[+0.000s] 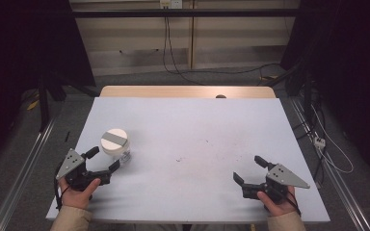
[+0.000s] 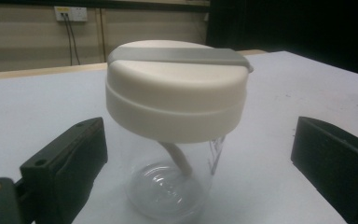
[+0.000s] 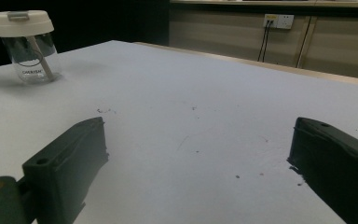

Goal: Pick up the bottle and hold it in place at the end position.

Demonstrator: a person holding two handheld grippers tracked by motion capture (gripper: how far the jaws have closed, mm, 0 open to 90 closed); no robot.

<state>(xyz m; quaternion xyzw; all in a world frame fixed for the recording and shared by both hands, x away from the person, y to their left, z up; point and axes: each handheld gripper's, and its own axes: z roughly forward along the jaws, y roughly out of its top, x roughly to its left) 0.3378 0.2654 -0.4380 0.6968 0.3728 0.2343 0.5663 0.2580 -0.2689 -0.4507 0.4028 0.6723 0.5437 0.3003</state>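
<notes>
Clear plastic with a cream lid: one jar is standing upright on the pale surface at its near left in the high view. The left hand-held gripper is sitting just beside the jar with its jaws spread, one toward the jar's left flank and one at its near-right side; whether either is touching cannot be told from above. The right hand-held gripper is resting well apart at the near right, jaws also spread and holding nothing. Count: one jar, two hand-held grippers, two hands.

Left gripper view: the jar is sitting upright between the two black jaws, with open gaps on both sides. A grey strip is crossing the lid, and a pale stick-like piece is leaning inside the clear body. Judgement: the step in hand looks like grasping the jar. The lid is overhanging the narrower body, so the jaws should be closing low on the clear wall, evenly from both sides, to avoid tipping it.

Right gripper view: the jar is standing far off at upper left, and the jaws are wide apart over bare surface. Judgement: this gripper is idling and should be kept clear until the jar is held steady.
</notes>
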